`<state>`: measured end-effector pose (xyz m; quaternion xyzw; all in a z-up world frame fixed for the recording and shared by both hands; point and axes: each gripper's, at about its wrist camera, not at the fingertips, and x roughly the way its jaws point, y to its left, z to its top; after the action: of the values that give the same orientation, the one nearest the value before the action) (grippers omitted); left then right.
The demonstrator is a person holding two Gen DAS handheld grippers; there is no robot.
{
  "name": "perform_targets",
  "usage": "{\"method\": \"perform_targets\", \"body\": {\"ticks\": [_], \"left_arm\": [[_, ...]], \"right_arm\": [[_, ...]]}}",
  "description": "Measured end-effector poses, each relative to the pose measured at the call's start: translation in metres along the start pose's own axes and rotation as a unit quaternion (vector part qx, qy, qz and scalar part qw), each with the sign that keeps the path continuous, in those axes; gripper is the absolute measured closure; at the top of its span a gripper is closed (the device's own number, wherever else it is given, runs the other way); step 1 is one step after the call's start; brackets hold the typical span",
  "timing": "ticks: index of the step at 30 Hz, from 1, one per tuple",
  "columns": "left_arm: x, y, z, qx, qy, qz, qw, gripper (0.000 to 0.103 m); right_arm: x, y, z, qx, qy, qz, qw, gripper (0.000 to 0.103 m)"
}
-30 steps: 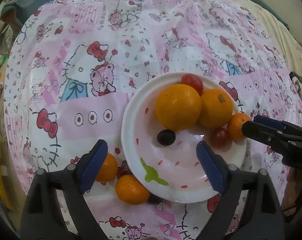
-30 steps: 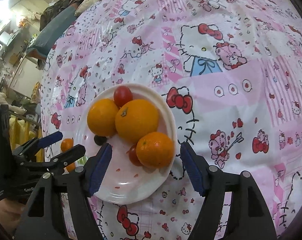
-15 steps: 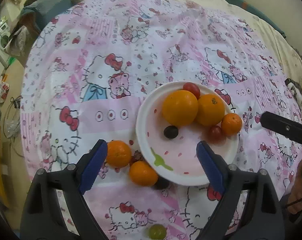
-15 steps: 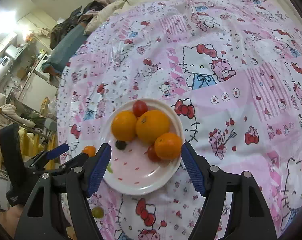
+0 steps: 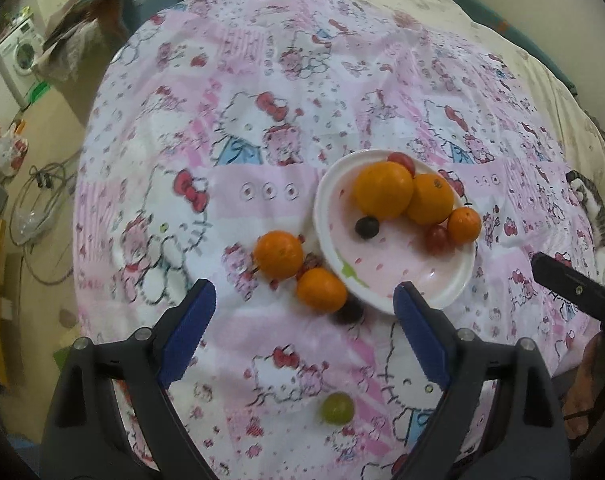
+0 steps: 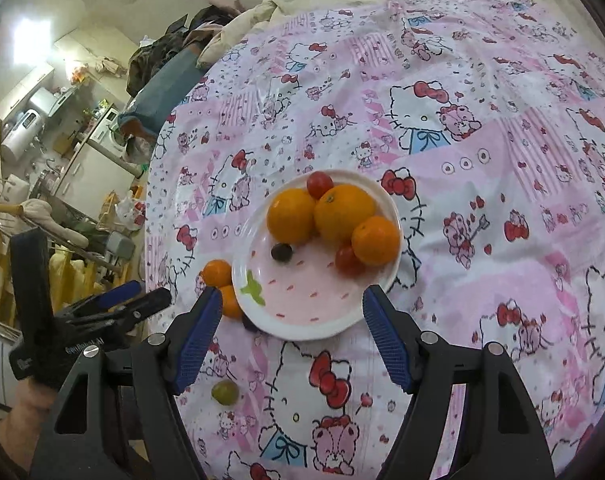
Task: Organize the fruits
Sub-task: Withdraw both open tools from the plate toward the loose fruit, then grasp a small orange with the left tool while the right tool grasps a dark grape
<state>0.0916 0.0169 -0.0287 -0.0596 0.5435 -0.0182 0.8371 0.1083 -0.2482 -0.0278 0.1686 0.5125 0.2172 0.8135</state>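
Both my grippers hang above a round table (image 5: 262, 80) draped in a pink cartoon-cat cloth. My left gripper (image 5: 304, 322) has its blue pads (image 5: 188, 332) spread wide apart, holding nothing. My right gripper (image 6: 290, 330) is likewise spread wide and empty, its pads framing the near rim of the white plate (image 6: 302, 320).

The plate carries two large oranges (image 6: 291, 215) touching side by side, a smaller mandarin (image 6: 376, 240) against them, a red cherry tomato (image 6: 319, 185) at the far rim, a second red tomato (image 6: 347, 259) tucked beside the mandarin, and a dark grape (image 6: 281, 252) alone on the bare pink centre.

Off the plate, seen from the left wrist, two mandarins sit on the cloth just beside the plate's left edge: one (image 5: 278, 254) farther out, the other (image 5: 321, 289) nearer the rim. A small reddish fruit (image 5: 312, 259), mostly hidden, sits between them, and a dark grape (image 5: 349, 311) rests against the nearer mandarin. A green grape (image 5: 337, 408) lies well apart, close to the table's near edge between my left gripper's fingers.

In the right wrist view, my left gripper (image 6: 142, 300) shows at the table's left side.
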Motion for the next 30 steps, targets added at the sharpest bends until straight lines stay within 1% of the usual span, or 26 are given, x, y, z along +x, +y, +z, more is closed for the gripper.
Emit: {"method": "perform_targets", "body": {"ticks": [4, 7, 11, 14, 18, 21, 22, 24, 25, 27, 30], "left_arm": [[-0.002, 0.011, -0.007, -0.010, 0.002, 0.009, 0.9999, 0.015], [-0.001, 0.021, -0.009, -0.028, 0.005, 0.012, 0.9995, 0.015], [0.001, 0.036, -0.005, -0.069, 0.003, -0.002, 0.9976, 0.015], [0.006, 0.049, -0.003, -0.107, 0.007, -0.007, 0.9942, 0.015], [0.021, 0.055, -0.004, -0.133, 0.034, -0.022, 0.9904, 0.015], [0.033, 0.055, -0.004, -0.141, 0.047, -0.024, 0.9886, 0.016], [0.038, 0.055, -0.002, -0.143, 0.051, -0.025, 0.9881, 0.017], [0.048, 0.054, 0.004, -0.148, 0.055, -0.030, 0.9870, 0.025], [0.053, 0.053, 0.008, -0.148, 0.059, -0.033, 0.9867, 0.026], [0.062, 0.049, 0.014, -0.148, 0.064, -0.040, 0.9861, 0.034], [0.077, 0.045, 0.021, -0.153, 0.071, -0.045, 0.9847, 0.037]], "right_arm": [[-0.001, 0.003, -0.014, 0.004, 0.003, 0.001, 1.000, 0.028], [0.000, -0.001, -0.023, 0.022, 0.010, 0.004, 1.000, 0.028], [0.004, -0.006, -0.028, 0.043, 0.016, 0.020, 0.999, 0.028], [0.005, -0.009, -0.027, 0.050, 0.011, 0.015, 0.999, 0.028], [0.014, -0.018, -0.025, 0.083, 0.024, 0.032, 0.996, 0.028], [0.019, -0.019, -0.025, 0.087, 0.030, 0.030, 0.995, 0.028], [0.020, -0.019, -0.025, 0.088, 0.032, 0.031, 0.995, 0.028], [0.022, -0.019, -0.025, 0.090, 0.036, 0.034, 0.995, 0.028], [0.022, -0.019, -0.025, 0.091, 0.037, 0.034, 0.995, 0.028], [0.024, -0.019, -0.024, 0.092, 0.040, 0.036, 0.994, 0.028], [0.024, -0.020, -0.023, 0.093, 0.041, 0.039, 0.994, 0.028]]}}
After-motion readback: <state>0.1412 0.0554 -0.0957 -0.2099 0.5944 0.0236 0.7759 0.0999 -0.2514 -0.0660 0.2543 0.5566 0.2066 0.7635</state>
